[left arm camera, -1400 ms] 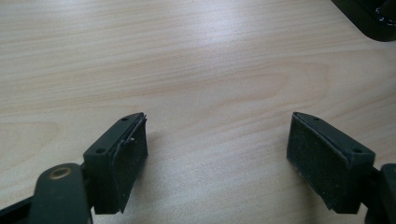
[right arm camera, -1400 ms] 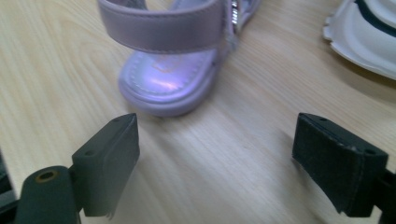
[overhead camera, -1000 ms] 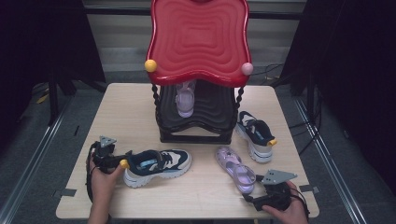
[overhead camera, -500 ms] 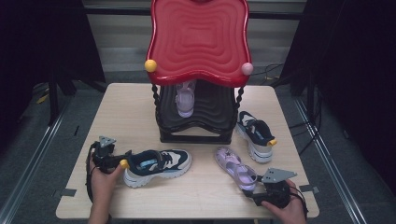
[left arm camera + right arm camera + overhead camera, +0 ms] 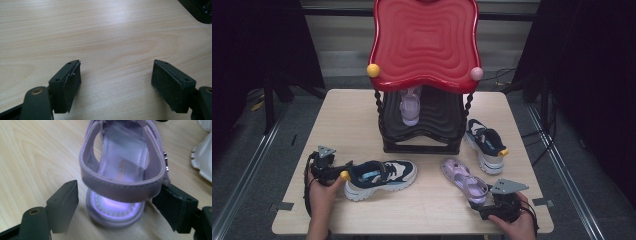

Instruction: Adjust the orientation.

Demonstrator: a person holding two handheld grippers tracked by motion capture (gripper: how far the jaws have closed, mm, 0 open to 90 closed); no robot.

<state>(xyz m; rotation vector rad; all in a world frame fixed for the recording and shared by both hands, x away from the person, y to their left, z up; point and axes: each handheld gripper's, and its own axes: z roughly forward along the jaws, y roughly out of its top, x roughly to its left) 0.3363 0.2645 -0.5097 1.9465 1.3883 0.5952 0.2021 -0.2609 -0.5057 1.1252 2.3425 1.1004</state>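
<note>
Sandal [image 5: 122, 170] heel sits between right gripper [image 5: 117, 205] jaws — just reopened, left pad apparently clear; long axis straight ahead

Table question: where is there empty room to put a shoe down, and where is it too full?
The table has a bare patch at its far left, between the rack and the left edge. The front middle strip, below the blue sneaker and purple sandal, is free too. It is crowded on the right, where the sandal and second sneaker lie close together.
</note>
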